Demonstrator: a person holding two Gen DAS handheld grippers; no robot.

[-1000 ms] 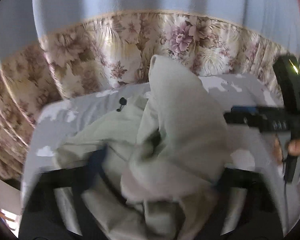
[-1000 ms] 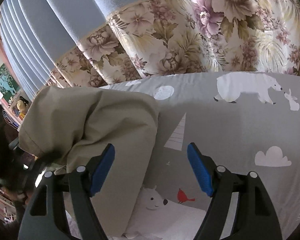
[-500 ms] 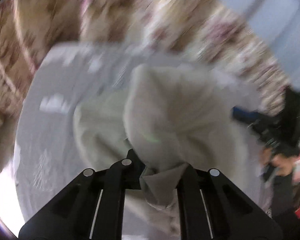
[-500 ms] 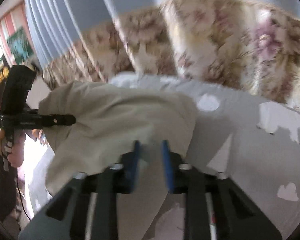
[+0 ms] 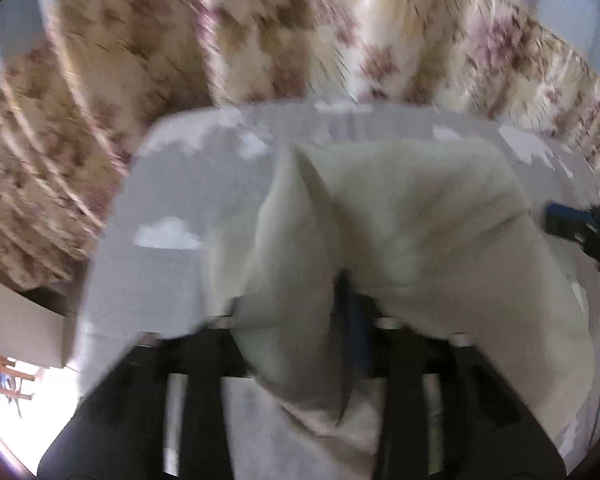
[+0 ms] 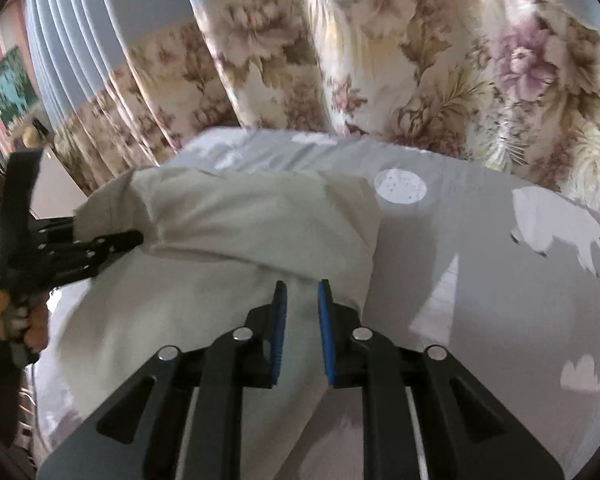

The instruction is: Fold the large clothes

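The left tongs (image 5: pixel 340 304) are seen pinching a bunched fold of the pale garment (image 5: pixel 400 220). Their tips are mostly buried in the cloth, and only a strip of blue pad can be made out through the blur. From the right wrist camera, the left tongs (image 6: pixel 134 238) are seen closed on the far left edge of the garment (image 6: pixel 260 220), which is lifted a little there. A hand (image 6: pixel 16 316) is wrapped around the handle, but part of it is cut off by the edge of the view.

The right tongs (image 6: pixel 302 290) are seen with a narrow gap between the two blue pads (image 6: pixel 280 328). Cloth lies in that gap. It cannot be told whether the cloth is gripped or only lying between the pads.

The garment is spread on a bed with a grey sheet (image 6: pixel 480 272), printed with white bears, clouds and a moon. The near end of the garment is hidden under the tongs. The kind of garment cannot be told.

A flowered curtain (image 6: pixel 420 60) hangs behind the bed. In the left view the curtain (image 5: pixel 280 32) is badly smeared.
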